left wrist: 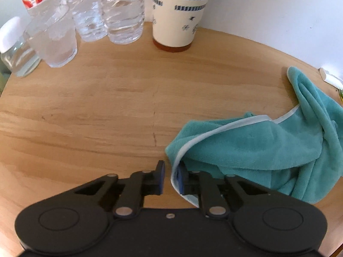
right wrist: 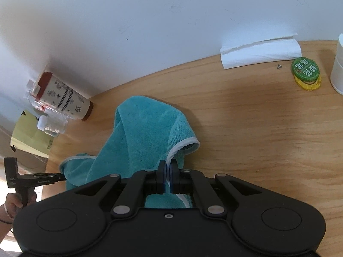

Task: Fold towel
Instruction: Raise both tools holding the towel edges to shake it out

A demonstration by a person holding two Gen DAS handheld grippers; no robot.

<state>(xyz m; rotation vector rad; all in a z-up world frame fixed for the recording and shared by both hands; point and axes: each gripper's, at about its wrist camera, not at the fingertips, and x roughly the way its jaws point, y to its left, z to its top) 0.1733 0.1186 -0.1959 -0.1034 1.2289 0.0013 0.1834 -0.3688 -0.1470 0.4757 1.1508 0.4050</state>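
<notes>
A teal towel (left wrist: 246, 141) with a white hem lies crumpled on the round wooden table (left wrist: 96, 107). My left gripper (left wrist: 171, 177) stands at the towel's near left corner, its blue pads a little apart. The white hem runs between them, close against the right pad. In the right wrist view the same towel (right wrist: 145, 128) rises in a bunched ridge. My right gripper (right wrist: 168, 171) is shut on the towel's white-hemmed edge. The left gripper (right wrist: 63, 177) shows at the far left, held by a hand (right wrist: 12, 203), its tip at the towel's other corner.
A patterned paper cup (left wrist: 178, 15), several water bottles (left wrist: 122, 17) and a glass jar (left wrist: 15, 49) stand along the table's far edge by the wall. A white tissue (right wrist: 259, 51), a green cap (right wrist: 305, 69) and a white container (right wrist: 338, 64) lie to the right.
</notes>
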